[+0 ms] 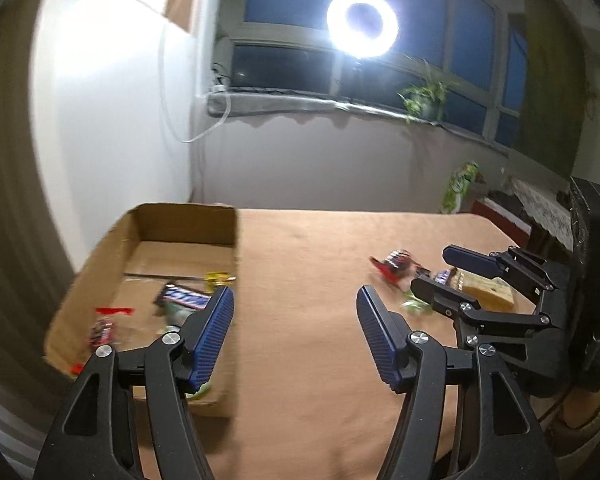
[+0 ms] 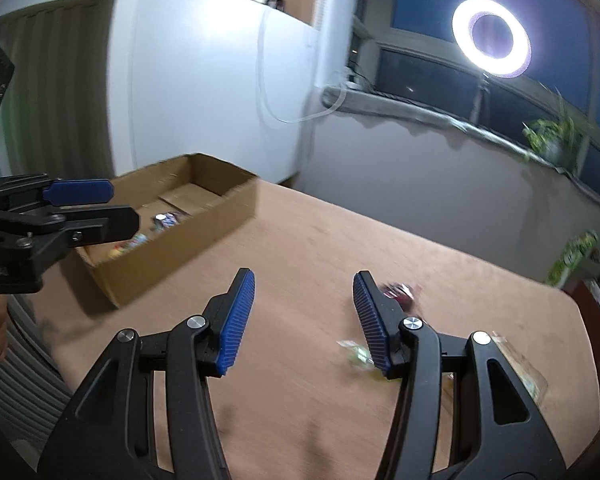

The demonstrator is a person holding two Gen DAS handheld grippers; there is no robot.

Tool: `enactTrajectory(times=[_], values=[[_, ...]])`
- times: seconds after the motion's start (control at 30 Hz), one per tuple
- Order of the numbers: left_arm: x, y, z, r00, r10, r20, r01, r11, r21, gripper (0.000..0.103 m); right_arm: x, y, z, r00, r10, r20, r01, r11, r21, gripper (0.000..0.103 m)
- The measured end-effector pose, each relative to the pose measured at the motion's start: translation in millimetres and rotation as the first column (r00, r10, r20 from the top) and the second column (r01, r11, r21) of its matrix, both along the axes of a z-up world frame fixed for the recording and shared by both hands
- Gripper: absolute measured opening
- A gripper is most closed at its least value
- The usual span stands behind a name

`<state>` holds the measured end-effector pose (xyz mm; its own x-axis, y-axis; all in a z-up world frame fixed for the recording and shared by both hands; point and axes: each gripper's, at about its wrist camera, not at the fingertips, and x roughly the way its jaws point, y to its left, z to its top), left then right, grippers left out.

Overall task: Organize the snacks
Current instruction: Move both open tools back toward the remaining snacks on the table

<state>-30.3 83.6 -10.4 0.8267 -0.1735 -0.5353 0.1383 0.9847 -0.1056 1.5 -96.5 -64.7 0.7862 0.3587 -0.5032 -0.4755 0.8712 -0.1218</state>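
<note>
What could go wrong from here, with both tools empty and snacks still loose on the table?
1. The green candy sits right at the right tool pad, flat and small; a close could skid it rather than pinch it.
2. The red packet, bar and yellow pack lie bunched, so one grab may catch two.
3. The left tool hangs over the cardboard box wall; a low sweep could shove the box.

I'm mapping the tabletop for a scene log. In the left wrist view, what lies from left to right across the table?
Cardboard box with a red-wrapped snack and a Snickers bar inside → bare brown table → red snack packet → green-wrapped candy → yellow cracker pack, between the right gripper's jaws.
</note>
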Motion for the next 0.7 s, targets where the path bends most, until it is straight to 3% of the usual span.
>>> enactTrajectory(times=[0.17,0.5,0.7], values=[[12,-34,-8,0.997,-0.063,-0.034,0.063,0.998,0.025,0.064,5,-37,-13,0.998,-0.046,-0.043,0.046,0.999,0.014,0.064],[39,-95,-41,0.973,-0.192,-0.128,0.200,0.978,0.057,0.064,33,-86,-51,0.964,-0.056,-0.259,0.079,0.994,0.079,0.064],[59,-107,-64,0.951,-0.243,-0.194,0.252,0.968,0.022,0.064,56,-96,-64,0.946,-0.038,-0.323,0.076,0.991,0.107,0.063]])
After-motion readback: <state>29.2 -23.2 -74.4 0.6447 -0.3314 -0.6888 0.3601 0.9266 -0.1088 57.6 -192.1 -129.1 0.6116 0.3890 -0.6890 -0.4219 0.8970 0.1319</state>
